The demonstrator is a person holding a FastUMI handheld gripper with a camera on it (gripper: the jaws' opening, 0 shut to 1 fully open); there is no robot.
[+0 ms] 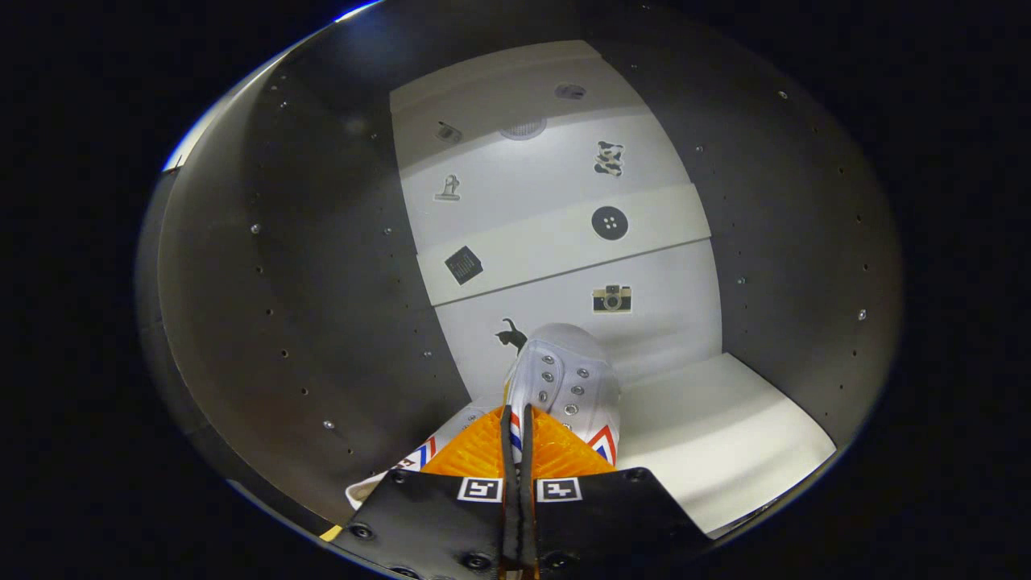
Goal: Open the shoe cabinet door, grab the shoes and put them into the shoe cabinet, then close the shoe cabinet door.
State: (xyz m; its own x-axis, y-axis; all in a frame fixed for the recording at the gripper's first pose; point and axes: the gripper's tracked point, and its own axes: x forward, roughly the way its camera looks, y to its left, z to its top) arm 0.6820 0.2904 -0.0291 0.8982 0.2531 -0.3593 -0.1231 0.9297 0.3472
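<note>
The shoe (570, 379) is a white high-top sneaker with metal eyelets and red-and-blue trim near its collar. It sits inside the cabinet (322, 266), toe pointing away toward the back wall (556, 242), its sole down on the white shelf (709, 435). It lies just ahead of the fingers and partly between them, with its heel end tucked under the gripper.

The gripper (516, 439) is nearly closed: its two fingers stand almost together, with only a thin slit between them. A narrow strip of the shoe's collar with the red-and-blue trim shows in that slit, so the fingers appear to pinch the collar edge. Both fingers press on it as far as can be seen.

To the left of the fingers, low down, a second white piece with the same striped trim (415, 461) shows beside the gripper; whether it is part of the same shoe or another one cannot be told.

The cabinet's inside is dark on both side walls, which are dotted with rows of small holes and a few screws. The back wall is pale, in horizontal bands, and carries small stickers: a cat (511, 335) just beyond the toe on the left, a camera (611, 299) above the toe, a round button (610, 223) higher, a dark square (464, 265) to the left, a spotted figure (610, 158) near the top, and a small pale figure (448, 188) on the upper left.

The shelf stretches out to the right of the shoe, bare and lit.
</note>
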